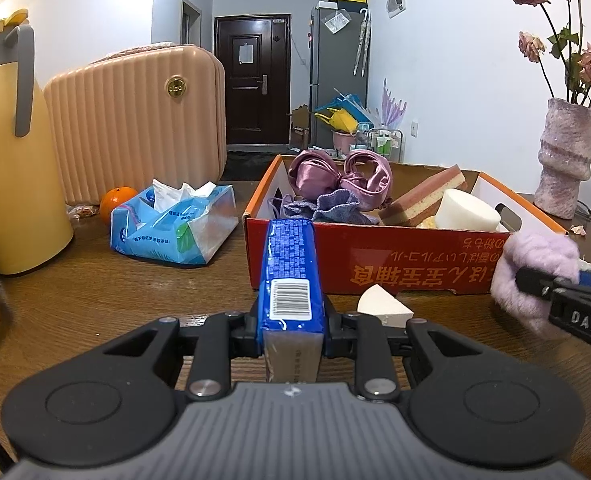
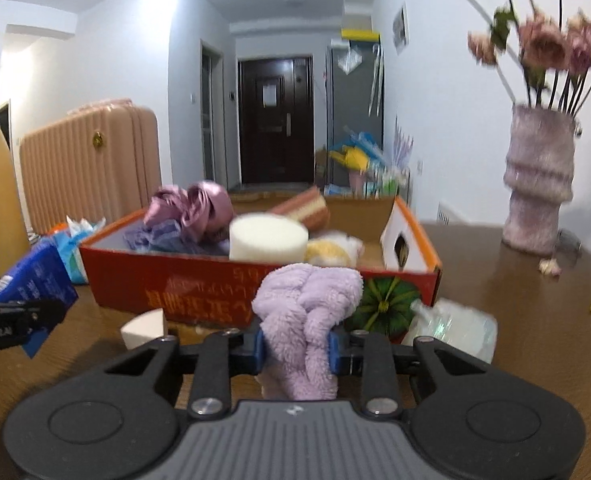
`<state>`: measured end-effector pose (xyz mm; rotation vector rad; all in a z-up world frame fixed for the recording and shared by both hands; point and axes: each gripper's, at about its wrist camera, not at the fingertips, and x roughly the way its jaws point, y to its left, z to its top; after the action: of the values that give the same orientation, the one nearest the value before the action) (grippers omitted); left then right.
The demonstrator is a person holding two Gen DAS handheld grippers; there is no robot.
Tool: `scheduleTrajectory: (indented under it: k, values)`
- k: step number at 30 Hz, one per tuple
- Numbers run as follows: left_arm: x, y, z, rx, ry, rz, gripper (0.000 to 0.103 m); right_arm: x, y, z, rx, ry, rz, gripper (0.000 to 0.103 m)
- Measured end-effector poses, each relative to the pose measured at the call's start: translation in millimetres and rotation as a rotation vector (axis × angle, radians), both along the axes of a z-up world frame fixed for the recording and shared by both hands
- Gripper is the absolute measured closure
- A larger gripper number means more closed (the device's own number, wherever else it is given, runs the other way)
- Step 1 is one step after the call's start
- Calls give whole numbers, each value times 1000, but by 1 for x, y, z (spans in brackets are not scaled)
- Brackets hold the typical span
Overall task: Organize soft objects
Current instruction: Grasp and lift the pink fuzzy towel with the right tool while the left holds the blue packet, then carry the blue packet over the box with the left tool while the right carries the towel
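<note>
Holding a blue pack [image 1: 289, 276] on edge, the left gripper [image 1: 291, 332] has its jaws clamped tight on both sides, and the pack's far end reaches the near wall of the red box [image 1: 375, 258]. Over on the other side, the right gripper [image 2: 297, 350] is squeezed onto a fluffy lilac cloth [image 2: 309, 308], the blue pads [image 2: 258, 346] pressing into the pile from both sides; the left view catches that same cloth [image 1: 533, 270] bunched at the gripper's tip, just in front of the box's right corner. Box sits on a brown table [image 1: 95, 292] and it's already pretty full: a shiny pink satin bundle [image 1: 335, 176] at the back, a purple-grey rag [image 1: 327, 208] in front of it, a striped pink sponge [image 1: 427, 194] leaning across, a white foam cylinder [image 2: 268, 238] and something yellow and fuzzy [image 2: 331, 250] next to it. Outside the box, a white foam wedge [image 1: 383, 308] lies on the table right by the front wall, and a green pumpkin [image 2: 387, 304] plus a clear plastic bag [image 2: 451, 326] sit by the right corner. Left of the box there's an open tissue pack [image 1: 175, 224], an orange [image 1: 117, 202], a peach suitcase [image 1: 135, 128] and a yellow jug [image 1: 11, 152]. Vase [image 1: 563, 160] of dried roses stands off to the right, well apart from the box.
</note>
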<state>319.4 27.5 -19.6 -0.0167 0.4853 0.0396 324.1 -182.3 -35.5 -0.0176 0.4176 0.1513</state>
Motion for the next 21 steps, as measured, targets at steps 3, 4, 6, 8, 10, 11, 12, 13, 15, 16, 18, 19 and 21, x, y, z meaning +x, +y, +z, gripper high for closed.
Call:
scheduleTrajectory:
  k: [3, 4, 6, 8, 10, 11, 12, 13, 15, 16, 18, 19, 21]
  values:
    - [0, 0, 0, 0, -3, 0, 78, -10, 3, 5, -18, -66, 3, 77]
    - [-1, 0, 0, 1, -4, 1, 78, -13, 4, 6, -24, -83, 6, 77]
    - [-1, 0, 1, 1, -8, 2, 78, -18, 6, 8, -40, -116, 5, 77]
    - [-2, -1, 2, 2, -12, 3, 78, -21, 7, 10, -47, -141, 6, 77]
    - [-2, 0, 2, 1, -15, 2, 78, -23, 8, 11, -51, -155, 6, 77]
    - [-2, 0, 3, 1, -16, 2, 78, -23, 8, 11, -50, -158, 6, 77]
    - [-3, 0, 3, 0, -18, 3, 78, -23, 8, 12, -49, -161, 6, 77]
    - [-3, 0, 3, 0, -20, 4, 78, -24, 8, 12, -48, -165, 5, 77]
    - [-4, 1, 5, -2, -29, 6, 78, -26, 7, 13, -46, -179, 3, 77]
    - [-4, 0, 6, 0, -35, 8, 78, -27, 7, 14, -46, -187, 2, 77]
    - [-6, -2, 8, 7, -53, 9, 78, -28, 7, 15, -45, -201, 1, 77]
    - [-7, -3, 9, 11, -61, 8, 78, -29, 7, 15, -47, -208, -1, 77]
    - [-8, -5, 12, 19, -75, 5, 78, -29, 7, 15, -50, -221, -4, 77]
